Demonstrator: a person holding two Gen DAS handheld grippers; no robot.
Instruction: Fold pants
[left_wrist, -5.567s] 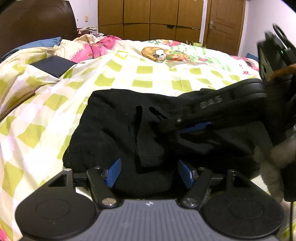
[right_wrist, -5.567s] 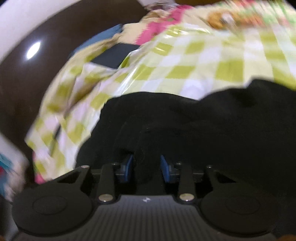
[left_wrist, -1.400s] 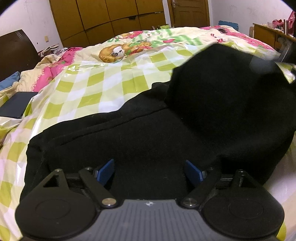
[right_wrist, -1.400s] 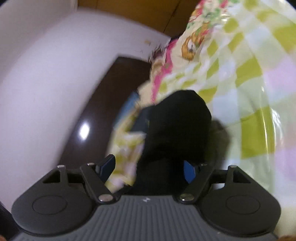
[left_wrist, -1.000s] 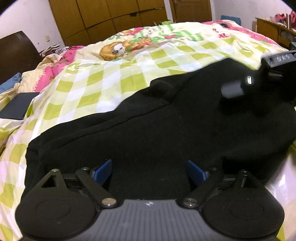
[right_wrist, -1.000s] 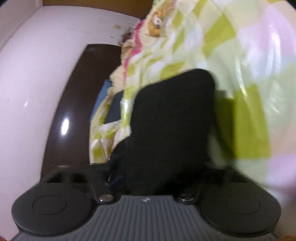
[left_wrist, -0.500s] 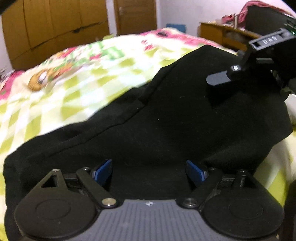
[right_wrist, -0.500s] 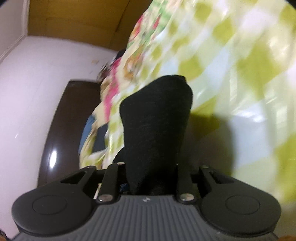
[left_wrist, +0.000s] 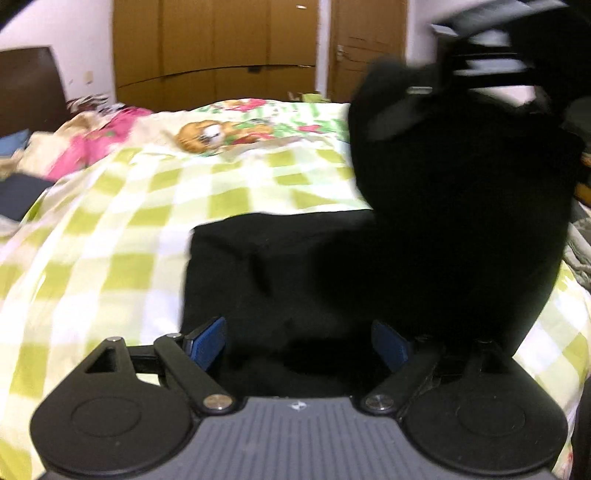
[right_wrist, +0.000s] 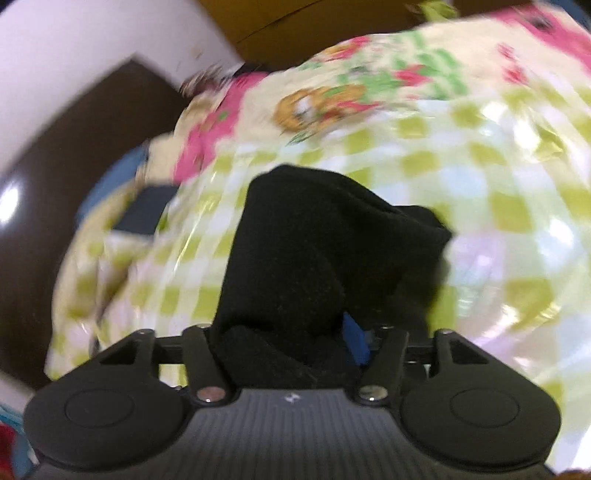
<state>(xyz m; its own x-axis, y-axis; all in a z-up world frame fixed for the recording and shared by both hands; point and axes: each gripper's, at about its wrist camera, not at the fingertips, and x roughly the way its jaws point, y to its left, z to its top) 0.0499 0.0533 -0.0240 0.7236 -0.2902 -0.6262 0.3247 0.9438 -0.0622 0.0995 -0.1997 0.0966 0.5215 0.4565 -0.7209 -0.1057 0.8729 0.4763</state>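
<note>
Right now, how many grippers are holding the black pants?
1. The right gripper is shut on the pants and lifts one end. The left gripper is open over the part lying on the bed.

No readable text anywhere in these two shots — no words, brand names or numbers. Closest thing is a tiny pale emblem moulded on the ribbed body of the left gripper (left_wrist: 297, 339) and the right gripper (right_wrist: 291, 332) — too small to read.
</note>
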